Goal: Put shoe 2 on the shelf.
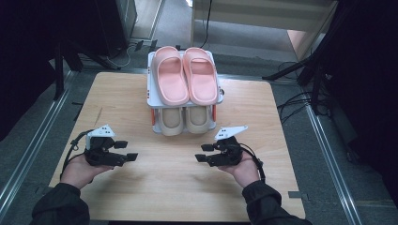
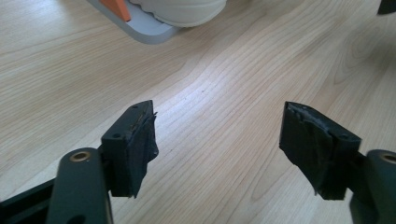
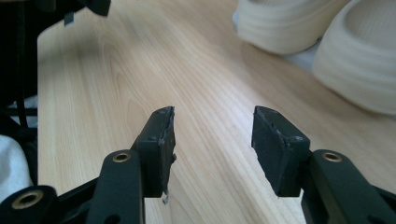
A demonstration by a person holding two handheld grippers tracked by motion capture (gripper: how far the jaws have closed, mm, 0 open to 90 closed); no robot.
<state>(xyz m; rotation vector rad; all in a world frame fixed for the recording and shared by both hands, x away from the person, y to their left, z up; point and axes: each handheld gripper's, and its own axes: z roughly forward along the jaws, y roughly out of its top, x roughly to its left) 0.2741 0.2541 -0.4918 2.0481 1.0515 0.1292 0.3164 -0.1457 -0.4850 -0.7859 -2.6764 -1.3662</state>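
Observation:
A small two-tier shoe rack (image 1: 150, 89) stands at the far middle of the wooden table. A pair of pink slippers (image 1: 185, 75) lies on its top shelf and a pair of cream slippers (image 1: 184, 120) on the lower shelf, seen close in the right gripper view as cream slippers (image 3: 327, 42). My left gripper (image 1: 126, 151) hovers low at the near left, open and holding nothing, its jaws wide in the left gripper view (image 2: 219, 140). My right gripper (image 1: 202, 153) is at the near right, open with bare wood between its jaws (image 3: 212, 140). The two grippers point toward each other.
The wooden table (image 1: 178, 197) has free room between the grippers and along its near edge. Metal rails run along the floor on both sides. Black stands and cables (image 1: 300, 101) crowd the floor at the right; a light cabinet (image 1: 263, 18) stands behind the table.

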